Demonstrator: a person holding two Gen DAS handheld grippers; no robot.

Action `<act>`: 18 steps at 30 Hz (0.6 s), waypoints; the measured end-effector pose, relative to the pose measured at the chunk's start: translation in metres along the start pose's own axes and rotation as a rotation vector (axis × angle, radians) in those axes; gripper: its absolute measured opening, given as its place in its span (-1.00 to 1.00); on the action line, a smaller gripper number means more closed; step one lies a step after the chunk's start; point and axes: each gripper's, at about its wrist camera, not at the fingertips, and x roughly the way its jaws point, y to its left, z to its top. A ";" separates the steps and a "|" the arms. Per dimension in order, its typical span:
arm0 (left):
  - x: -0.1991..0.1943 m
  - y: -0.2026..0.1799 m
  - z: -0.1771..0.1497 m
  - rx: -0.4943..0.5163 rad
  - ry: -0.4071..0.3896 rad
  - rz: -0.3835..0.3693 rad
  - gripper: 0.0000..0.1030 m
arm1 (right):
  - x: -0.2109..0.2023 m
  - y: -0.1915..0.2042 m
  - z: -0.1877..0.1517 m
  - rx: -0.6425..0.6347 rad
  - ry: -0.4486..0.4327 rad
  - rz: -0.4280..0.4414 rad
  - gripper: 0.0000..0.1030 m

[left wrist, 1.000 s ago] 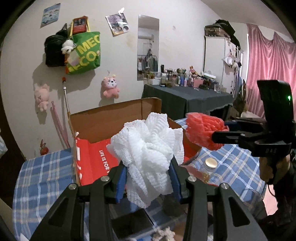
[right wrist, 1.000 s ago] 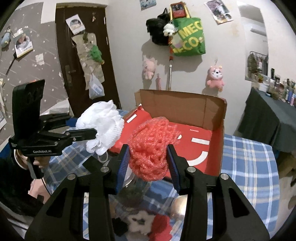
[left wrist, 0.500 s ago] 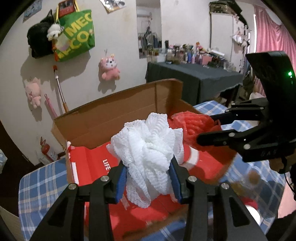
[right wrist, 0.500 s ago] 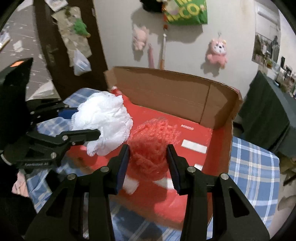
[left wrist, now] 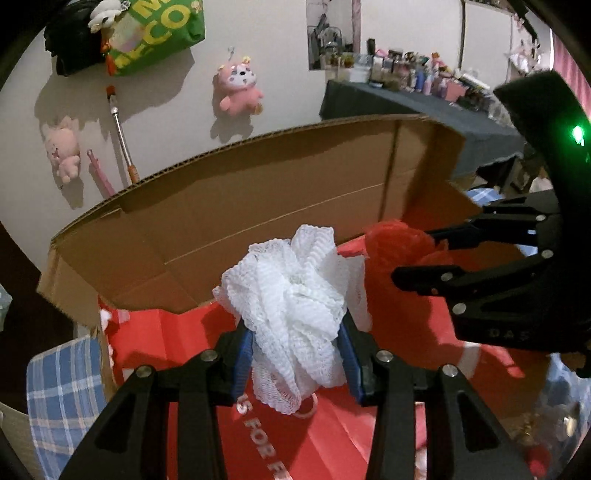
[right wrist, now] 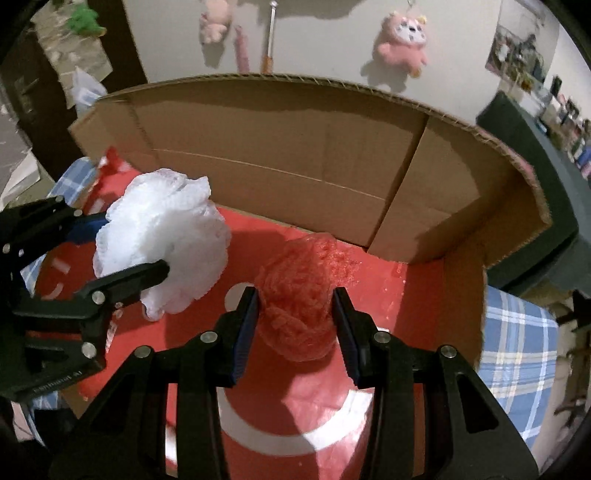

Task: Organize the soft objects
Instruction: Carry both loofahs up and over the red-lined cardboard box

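My left gripper [left wrist: 295,354] is shut on a white mesh bath puff [left wrist: 291,295] and holds it over the red floor of an open cardboard box [left wrist: 229,206]. My right gripper [right wrist: 295,321] is shut on a red mesh bath puff [right wrist: 299,295], low over the same box [right wrist: 288,140], near its back right corner. In the left wrist view the right gripper [left wrist: 417,258] comes in from the right with the red puff [left wrist: 395,243]. In the right wrist view the left gripper [right wrist: 122,251] holds the white puff [right wrist: 166,236] at the left.
The box stands on a blue plaid cloth [left wrist: 62,384] [right wrist: 517,350]. Its tall back wall rises right behind both puffs. Pink plush toys [left wrist: 240,88] and a green bag [left wrist: 155,29] hang on the wall behind. A dark table with bottles [left wrist: 406,107] stands at the right.
Both grippers have moved forward and down into the box with their puffs. The box walls now fill much more of both views.
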 end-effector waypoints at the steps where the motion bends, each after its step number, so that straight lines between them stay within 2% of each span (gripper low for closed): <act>1: 0.004 0.001 0.001 -0.007 0.003 -0.001 -0.12 | 0.005 -0.002 0.003 0.009 0.008 0.003 -0.24; 5: 0.017 0.003 0.005 -0.021 0.007 -0.010 -0.09 | 0.019 -0.005 0.010 0.031 0.020 -0.012 -0.21; 9: 0.027 0.004 0.004 -0.037 0.011 -0.019 -0.06 | 0.021 -0.007 0.016 0.053 0.002 0.012 -0.20; 18: 0.030 0.006 0.003 -0.037 -0.004 -0.015 0.05 | 0.014 0.004 0.003 0.013 -0.024 -0.034 -0.19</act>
